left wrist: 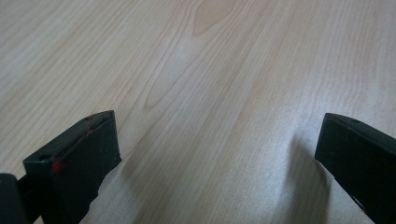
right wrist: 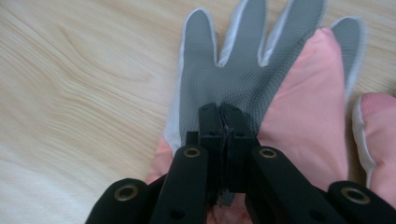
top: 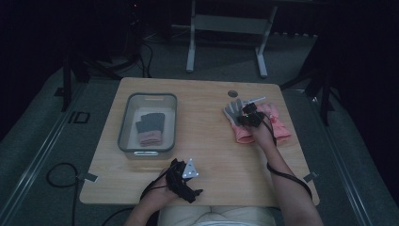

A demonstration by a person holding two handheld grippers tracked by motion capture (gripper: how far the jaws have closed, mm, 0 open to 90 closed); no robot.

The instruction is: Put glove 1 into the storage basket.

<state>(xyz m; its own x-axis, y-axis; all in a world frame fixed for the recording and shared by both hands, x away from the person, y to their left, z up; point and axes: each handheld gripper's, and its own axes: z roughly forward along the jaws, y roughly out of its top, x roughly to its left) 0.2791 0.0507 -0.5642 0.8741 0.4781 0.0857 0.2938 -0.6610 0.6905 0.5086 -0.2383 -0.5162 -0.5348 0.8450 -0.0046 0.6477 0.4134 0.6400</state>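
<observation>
Grey-palmed pink glove, fingers spread flat

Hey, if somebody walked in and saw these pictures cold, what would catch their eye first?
Probably the pink and grey gloves lying at the right of the wooden table, with the right gripper shut on the grey palm of one glove. Next, the grey bin at the left, holding another folded glove. The left gripper rests open near the table's front edge.
</observation>
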